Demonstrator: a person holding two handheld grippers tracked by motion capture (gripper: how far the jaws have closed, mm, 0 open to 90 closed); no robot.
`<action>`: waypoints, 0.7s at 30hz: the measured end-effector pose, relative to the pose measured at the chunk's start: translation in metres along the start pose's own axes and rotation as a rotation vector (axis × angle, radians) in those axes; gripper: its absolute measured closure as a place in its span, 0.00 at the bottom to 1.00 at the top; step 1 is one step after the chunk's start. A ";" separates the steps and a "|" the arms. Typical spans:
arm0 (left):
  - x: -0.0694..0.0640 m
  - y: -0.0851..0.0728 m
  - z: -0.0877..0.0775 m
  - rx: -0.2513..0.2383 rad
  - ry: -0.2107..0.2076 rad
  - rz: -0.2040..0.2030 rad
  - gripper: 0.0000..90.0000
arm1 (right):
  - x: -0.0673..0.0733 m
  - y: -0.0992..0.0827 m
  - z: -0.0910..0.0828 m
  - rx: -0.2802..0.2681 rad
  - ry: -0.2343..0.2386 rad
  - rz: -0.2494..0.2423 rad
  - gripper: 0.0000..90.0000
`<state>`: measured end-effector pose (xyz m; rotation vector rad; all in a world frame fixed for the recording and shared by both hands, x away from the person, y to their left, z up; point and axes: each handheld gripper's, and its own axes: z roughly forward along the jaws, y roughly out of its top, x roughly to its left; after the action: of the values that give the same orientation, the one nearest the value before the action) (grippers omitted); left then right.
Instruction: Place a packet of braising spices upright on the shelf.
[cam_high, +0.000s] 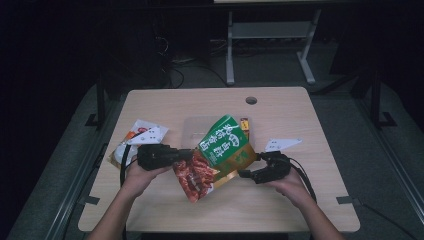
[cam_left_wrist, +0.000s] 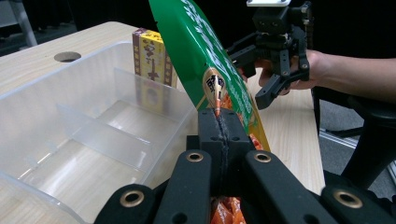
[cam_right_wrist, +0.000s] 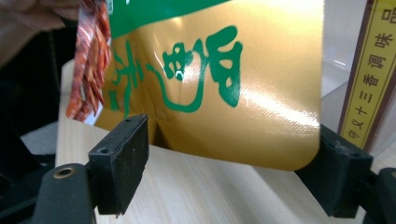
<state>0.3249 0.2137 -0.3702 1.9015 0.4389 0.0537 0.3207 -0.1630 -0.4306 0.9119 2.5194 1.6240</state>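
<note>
Two hand-held grippers (cam_high: 182, 156) (cam_high: 250, 172) on green-gold snack pouch (cam_high: 225, 145): your left pinches its edge, right spread beside its corner. Pouch hangs over clear bin (cam_left_wrist: 70, 135) on bench (cam_high: 280, 195). Step: placing. Next: lower pouch into compartment.

A green, gold and red snack bag (cam_high: 220, 152); clear plastic bin (cam_left_wrist: 70, 140).

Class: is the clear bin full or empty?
Nearly empty: the clear bin shows bare compartments through to the table, and just a yellow box stands at its far end.
</note>
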 end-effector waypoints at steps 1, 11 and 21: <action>0.000 0.000 0.001 -0.003 -0.005 -0.001 1.00 | 0.000 0.000 0.000 -0.007 0.008 0.013 0.23; -0.002 -0.003 0.011 0.003 -0.010 -0.003 1.00 | 0.004 0.004 0.001 -0.049 0.074 0.011 0.28; -0.002 -0.007 0.011 -0.007 0.043 -0.005 1.00 | 0.010 0.004 0.008 -0.026 0.109 0.013 0.40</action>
<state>0.3238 0.2058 -0.3801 1.8946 0.4721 0.0923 0.3166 -0.1507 -0.4283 0.8619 2.5596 1.7528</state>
